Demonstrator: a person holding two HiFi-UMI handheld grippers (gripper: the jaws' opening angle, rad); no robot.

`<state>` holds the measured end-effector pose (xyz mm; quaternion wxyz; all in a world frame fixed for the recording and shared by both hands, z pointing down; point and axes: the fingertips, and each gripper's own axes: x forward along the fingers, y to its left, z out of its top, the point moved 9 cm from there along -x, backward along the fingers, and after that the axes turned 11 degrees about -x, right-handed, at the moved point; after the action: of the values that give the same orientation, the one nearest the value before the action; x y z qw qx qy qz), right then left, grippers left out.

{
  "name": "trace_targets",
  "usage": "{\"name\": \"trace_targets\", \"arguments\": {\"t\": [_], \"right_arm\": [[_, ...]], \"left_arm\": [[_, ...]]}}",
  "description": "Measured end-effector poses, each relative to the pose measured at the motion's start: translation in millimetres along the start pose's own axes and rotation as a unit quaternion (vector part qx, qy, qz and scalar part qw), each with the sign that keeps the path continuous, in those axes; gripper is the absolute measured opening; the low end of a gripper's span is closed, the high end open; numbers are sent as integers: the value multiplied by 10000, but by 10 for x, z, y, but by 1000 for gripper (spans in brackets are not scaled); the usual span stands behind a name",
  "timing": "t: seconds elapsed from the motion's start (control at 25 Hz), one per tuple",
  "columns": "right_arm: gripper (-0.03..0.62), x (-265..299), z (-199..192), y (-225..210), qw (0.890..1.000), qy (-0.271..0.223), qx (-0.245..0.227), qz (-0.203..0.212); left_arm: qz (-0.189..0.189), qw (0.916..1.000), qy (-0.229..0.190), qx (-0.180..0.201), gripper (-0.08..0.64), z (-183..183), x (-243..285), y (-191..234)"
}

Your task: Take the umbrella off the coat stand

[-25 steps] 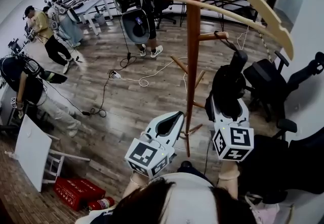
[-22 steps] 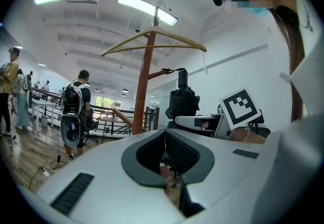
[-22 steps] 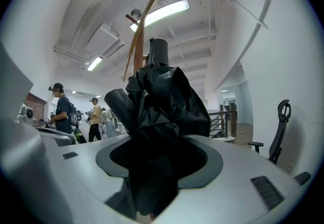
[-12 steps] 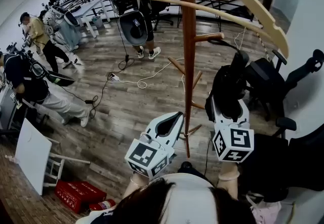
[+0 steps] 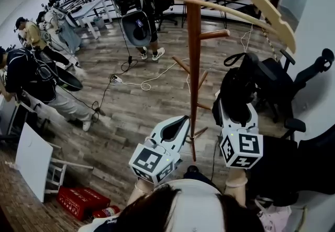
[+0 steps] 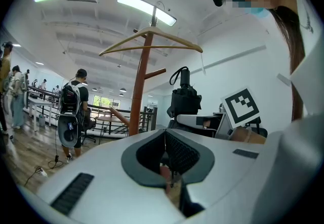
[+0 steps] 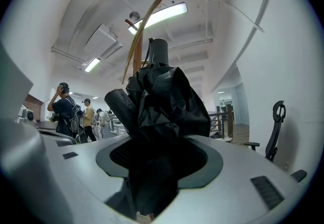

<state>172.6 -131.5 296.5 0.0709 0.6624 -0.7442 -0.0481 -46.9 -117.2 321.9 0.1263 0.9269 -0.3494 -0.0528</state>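
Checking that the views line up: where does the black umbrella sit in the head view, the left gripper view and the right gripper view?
Head view: umbrella right of centre, just right of the pole.
Left gripper view: right of centre, beyond the pole.
Right gripper view: dead centre, clamped between the jaws.
Shared landmark: the wooden coat stand.

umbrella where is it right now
Head view, right side: the black folded umbrella is clamped in the right gripper, just right of the coat stand pole.
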Motion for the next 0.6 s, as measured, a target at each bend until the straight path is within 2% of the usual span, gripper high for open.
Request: {"name": "trace_targets", "arguments": {"t": [0.6], "right_arm": [[253,-319,-92,271,9999,146,-39,-25]], "left_arm": [[-69,10000,52,-30,9,-108,-343,-82]]}}
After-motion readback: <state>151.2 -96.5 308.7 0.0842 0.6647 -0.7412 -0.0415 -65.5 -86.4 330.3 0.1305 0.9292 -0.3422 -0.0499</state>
